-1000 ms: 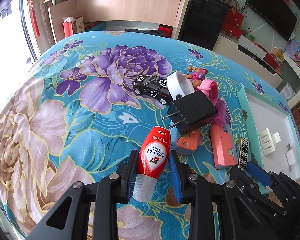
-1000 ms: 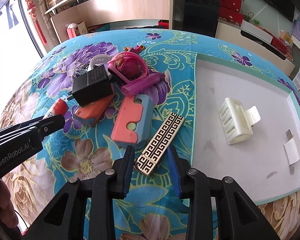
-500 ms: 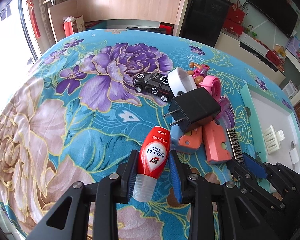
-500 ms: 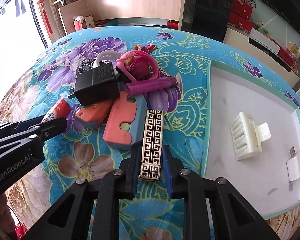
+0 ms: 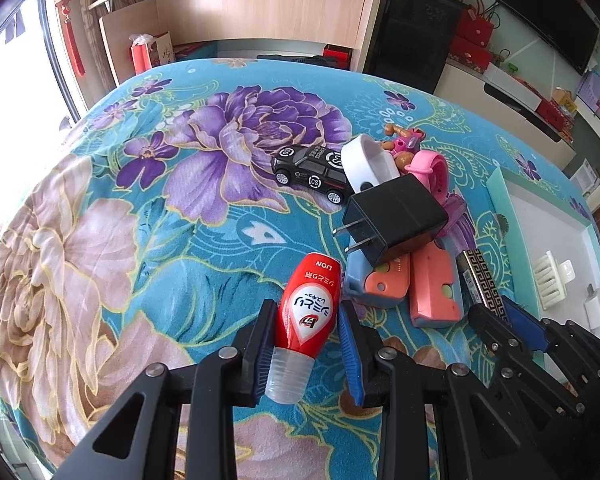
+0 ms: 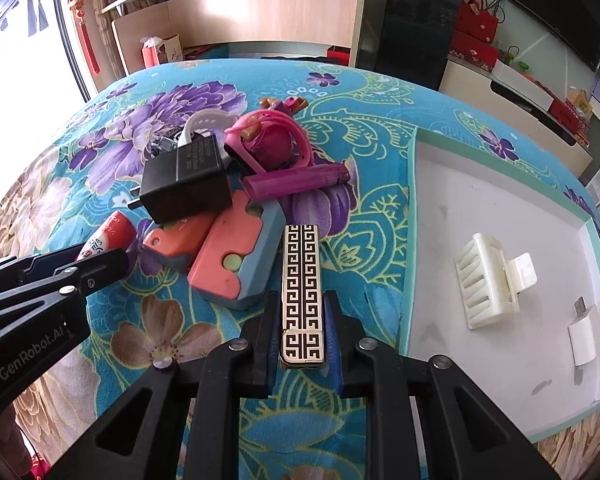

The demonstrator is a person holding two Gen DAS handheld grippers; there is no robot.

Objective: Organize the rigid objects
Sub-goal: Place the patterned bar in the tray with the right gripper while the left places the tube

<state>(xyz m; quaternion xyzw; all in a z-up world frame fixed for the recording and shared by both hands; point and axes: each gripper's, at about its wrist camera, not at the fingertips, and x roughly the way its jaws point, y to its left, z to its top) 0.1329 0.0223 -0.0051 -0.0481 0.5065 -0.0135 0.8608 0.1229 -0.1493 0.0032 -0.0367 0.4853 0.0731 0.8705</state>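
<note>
My left gripper is shut on a red LION bottle with a clear cap, low over the flowered cloth. My right gripper is shut on a black-and-gold patterned bar, which also shows in the left wrist view. A pile lies ahead: a black charger, two coral-and-blue cases, a purple lighter, a pink watch band. A teal-rimmed white tray at the right holds a cream hair clip and a small white plug.
A black toy car and a white ring lie at the pile's far side. The table's round edge drops off at the left and near sides. Shelves, a black cabinet and a TV stand beyond the table.
My right gripper closed on the patterned bar and turned it straight along the fingers, next to the coral case. The left gripper keeps hold of the red bottle, hardly moved.
</note>
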